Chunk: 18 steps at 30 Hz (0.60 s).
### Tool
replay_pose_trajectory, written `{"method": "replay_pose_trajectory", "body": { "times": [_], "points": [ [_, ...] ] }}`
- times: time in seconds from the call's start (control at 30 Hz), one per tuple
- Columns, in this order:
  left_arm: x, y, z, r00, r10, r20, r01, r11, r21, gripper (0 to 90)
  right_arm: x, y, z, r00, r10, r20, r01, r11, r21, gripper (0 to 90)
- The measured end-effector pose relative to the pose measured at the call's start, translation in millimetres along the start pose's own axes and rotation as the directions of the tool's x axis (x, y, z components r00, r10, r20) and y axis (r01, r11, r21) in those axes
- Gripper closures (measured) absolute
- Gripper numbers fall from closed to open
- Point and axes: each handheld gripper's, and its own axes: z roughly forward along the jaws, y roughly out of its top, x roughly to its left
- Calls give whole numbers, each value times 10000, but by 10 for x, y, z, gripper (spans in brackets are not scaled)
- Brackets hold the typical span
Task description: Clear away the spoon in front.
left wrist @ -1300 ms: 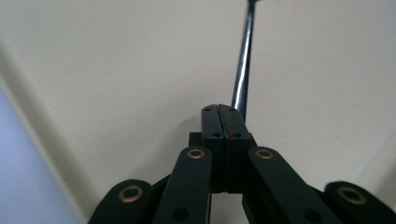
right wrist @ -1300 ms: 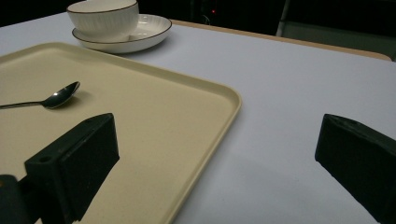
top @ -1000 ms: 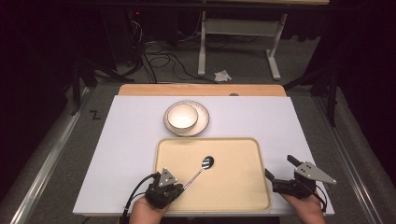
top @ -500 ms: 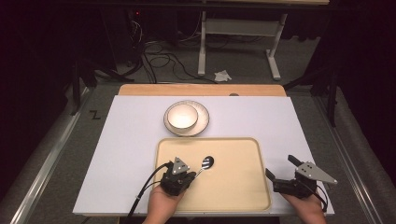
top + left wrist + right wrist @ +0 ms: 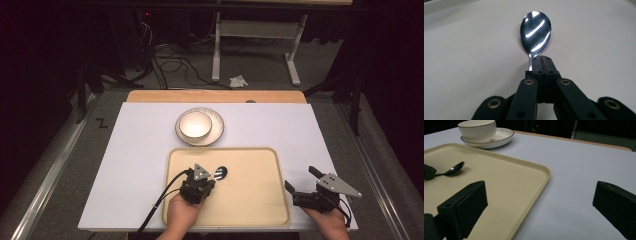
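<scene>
The left gripper (image 5: 210,176) had its fingers (image 5: 541,65) pinched tight on the neck of a spoon (image 5: 535,31), right where the handle met the scoop. The spoon's long axis ran straight out ahead of the fingers, scoop pointing away from the person and a bit to the right in the high view. The rest of the handle was hidden behind the fingers, so how far back it reached could not be told. The spoon sat low over the tray (image 5: 250,200), left of the tray's middle; touching or just lifted could not be told, though the right gripper view showed the scoop (image 5: 454,169) very close to the tray floor.

The right gripper (image 5: 303,181) was well apart, at the tray's right edge over the white counter (image 5: 130,165), fingers (image 5: 464,205) spread wide and holding nothing. The left hand was clearly the nearer one to the spoon.

A bowl (image 5: 194,124) stood on a plate (image 5: 216,131) beyond the tray's far edge, roughly in line ahead of the spoon. Judged from that layout, the likely move was carrying the spoon forward to the bowl, with open tray between them.

The tray was flat, beige, with a low raised rim. The counter was a plain white sheet with a wood strip at the far edge. The room behind was dark, with grey carpet (image 5: 200,60), loose cables (image 5: 170,55) and a desk frame (image 5: 255,30).
</scene>
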Motion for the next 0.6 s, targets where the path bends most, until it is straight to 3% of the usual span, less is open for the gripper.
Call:
{"method": "replay_pose_trajectory", "body": {
  "times": [0.13,0.2,0.4,0.53,0.6],
  "points": [
    [86,-23,-42,9997,-193,-146,193,9998,-11,900,4,4,-1,10000,-44,2,44,10000,-16,4],
    [205,-57,-100,9984,-448,-346,447,9990,-42,900,12,7,-5,10000,-21,-11,21,10000,15,4],
    [343,-103,-241,9969,-565,-546,551,9982,-255,900,13,5,6,10000,-47,-28,47,10000,31,4],
    [463,-108,-377,9929,-627,-1011,584,9973,-447,900,9,6,-3,10000,-18,24,18,10000,-4,4],
    [605,-162,-453,9861,-669,-1520,670,9977,-42,900,1,2,-3,10000,-12,9,12,10000,-7,4]
  ]
}}
